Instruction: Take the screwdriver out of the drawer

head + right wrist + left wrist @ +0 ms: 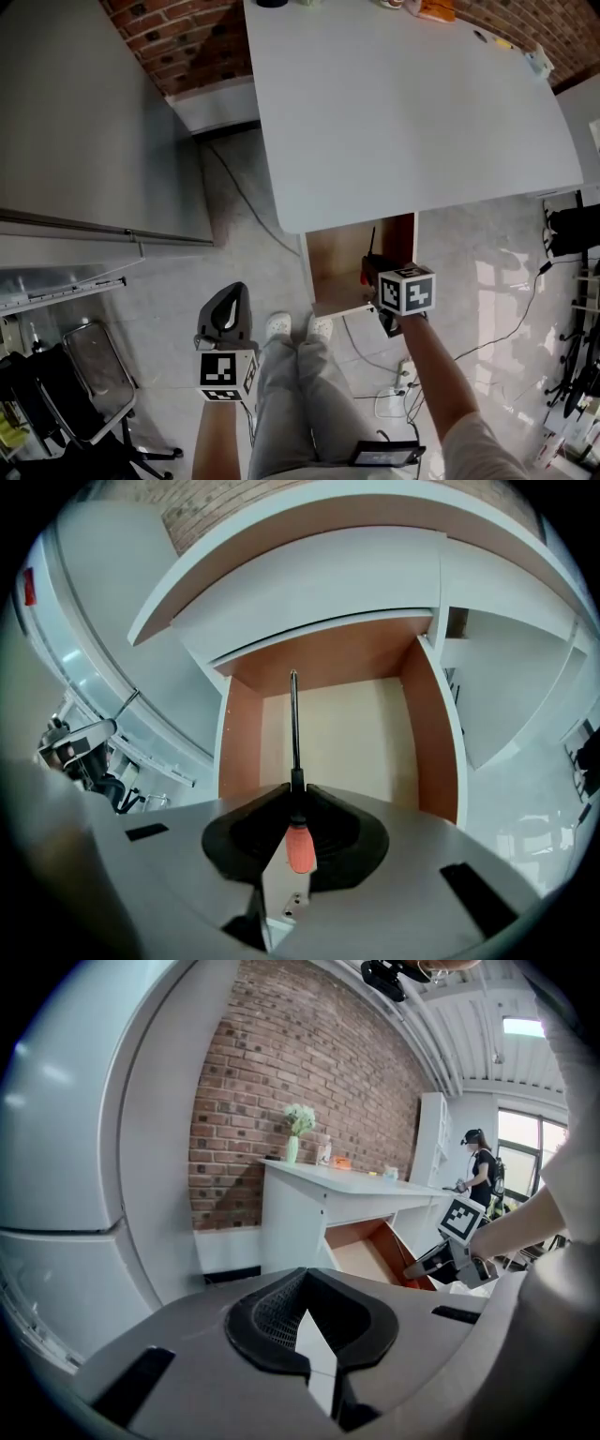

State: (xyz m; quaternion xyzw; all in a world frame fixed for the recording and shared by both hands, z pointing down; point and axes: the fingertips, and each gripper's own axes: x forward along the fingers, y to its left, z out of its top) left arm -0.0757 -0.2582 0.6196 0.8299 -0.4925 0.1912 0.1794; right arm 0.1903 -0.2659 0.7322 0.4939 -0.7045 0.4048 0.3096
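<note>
The wooden drawer (337, 267) stands pulled out from under the white table (403, 103). My right gripper (373, 274) hangs over its front right part, shut on the screwdriver (372, 246). In the right gripper view the orange handle of the screwdriver (299, 846) sits between the pads, and its dark shaft points forward over the bare drawer floor (347, 733). My left gripper (228, 305) hangs lower left of the drawer, above the floor, jaws together with nothing in them. The left gripper view shows the left gripper (305, 1279), the drawer (366, 1255) and the right gripper (441, 1260).
A grey cabinet (84, 112) stands to the left, a brick wall (178, 42) behind. A cable (234, 197) and a power strip (403, 375) lie on the floor. My shoes (295, 326) are just before the drawer. A chair (84, 375) stands lower left; another person (483, 1162) stands far off.
</note>
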